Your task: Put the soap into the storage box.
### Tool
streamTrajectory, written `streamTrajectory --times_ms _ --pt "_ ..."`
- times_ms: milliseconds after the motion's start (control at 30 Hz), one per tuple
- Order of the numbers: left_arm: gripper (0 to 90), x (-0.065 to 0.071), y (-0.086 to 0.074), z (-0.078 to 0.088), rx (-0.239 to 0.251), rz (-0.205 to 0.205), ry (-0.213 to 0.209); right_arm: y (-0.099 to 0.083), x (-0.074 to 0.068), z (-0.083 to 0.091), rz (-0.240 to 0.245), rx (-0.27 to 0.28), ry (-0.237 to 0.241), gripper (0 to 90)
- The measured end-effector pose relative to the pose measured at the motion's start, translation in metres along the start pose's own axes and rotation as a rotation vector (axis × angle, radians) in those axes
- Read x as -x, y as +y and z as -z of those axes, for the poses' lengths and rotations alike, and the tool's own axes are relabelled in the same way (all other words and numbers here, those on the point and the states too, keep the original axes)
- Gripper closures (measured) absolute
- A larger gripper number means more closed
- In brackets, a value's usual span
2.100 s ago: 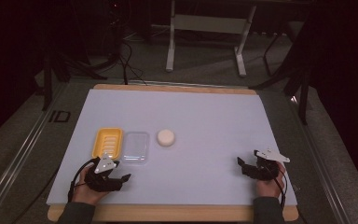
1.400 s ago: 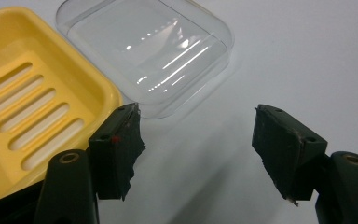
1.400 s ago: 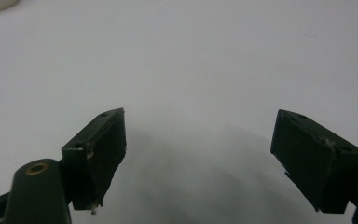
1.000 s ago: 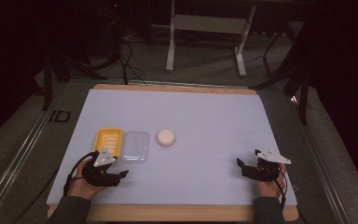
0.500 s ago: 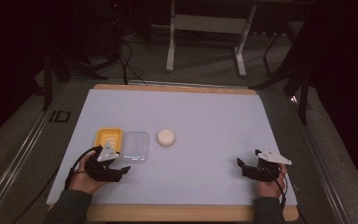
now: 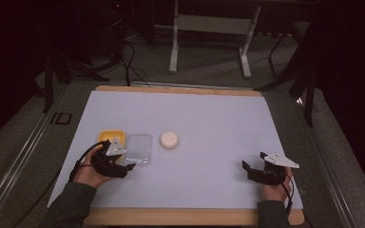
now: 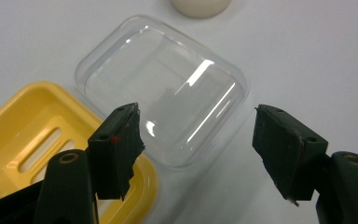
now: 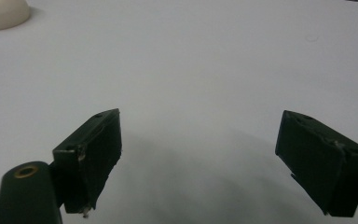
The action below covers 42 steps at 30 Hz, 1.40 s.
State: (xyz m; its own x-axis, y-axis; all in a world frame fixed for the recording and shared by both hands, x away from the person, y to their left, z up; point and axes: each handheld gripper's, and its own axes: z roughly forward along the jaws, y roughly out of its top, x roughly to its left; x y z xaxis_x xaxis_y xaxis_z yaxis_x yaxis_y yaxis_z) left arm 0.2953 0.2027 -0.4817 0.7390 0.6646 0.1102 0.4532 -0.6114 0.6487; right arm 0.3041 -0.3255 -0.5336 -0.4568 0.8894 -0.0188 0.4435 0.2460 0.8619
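Left tongs: I see my left gripper [image 6: 126, 167] in the left near part of the tabletop [image 6: 209, 118]. Its jaws are spread wide with nothing pinched between them.

Clear lid: the transparent lid [image 7: 163, 93] lies flat on the left part of the tabletop, about midway between the far and near edges. In the left gripper view its near corner sits in the gap between my two jaw tips, and the rest of it stretches away beyond them. Neither pad presses on it. I cannot tell how high the jaws stand above it.

Yellow dish: the yellow soap dish [image 7: 32, 135] lies just beside the lid, on the side toward the left edge. In the left gripper view its rim runs behind one jaw, and the lid's edge looks to overlap the dish corner there.

Soap: the round white soap [image 6: 169, 140] lies on the bare tabletop just beyond the lid toward the middle, apart from both tongs.

Right tongs: my right gripper [image 6: 246, 166] rests in the right near part of the tabletop, well apart from the lid. Its jaws are spread wide over bare white surface and grip nothing.

Hands: my left hand [image 6: 89, 173] and my right hand [image 6: 272, 187] come in over the near edge.
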Motion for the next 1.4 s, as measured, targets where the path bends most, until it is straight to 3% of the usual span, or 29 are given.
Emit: streamTrajectory --times_ms 100,800,933,1400 --pt "32.9 -0.003 0.003 0.000 0.014 0.010 -0.006 0.000 0.000 0.000 0.001 -0.002 0.002 14.2" --pt "32.8 -0.012 0.035 -0.011 -0.014 -0.032 -0.026 0.000 -0.001 0.000 0.014 -0.005 0.008 14.5" --pt "32.3 -0.013 0.038 -0.015 -0.008 -0.035 -0.071 0.000 -0.001 0.000 0.016 -0.006 0.007 14.4" --pt "32.2 -0.019 0.048 -0.025 -0.025 -0.044 -0.072 0.000 -0.001 0.000 0.012 0.002 0.006 14.4"
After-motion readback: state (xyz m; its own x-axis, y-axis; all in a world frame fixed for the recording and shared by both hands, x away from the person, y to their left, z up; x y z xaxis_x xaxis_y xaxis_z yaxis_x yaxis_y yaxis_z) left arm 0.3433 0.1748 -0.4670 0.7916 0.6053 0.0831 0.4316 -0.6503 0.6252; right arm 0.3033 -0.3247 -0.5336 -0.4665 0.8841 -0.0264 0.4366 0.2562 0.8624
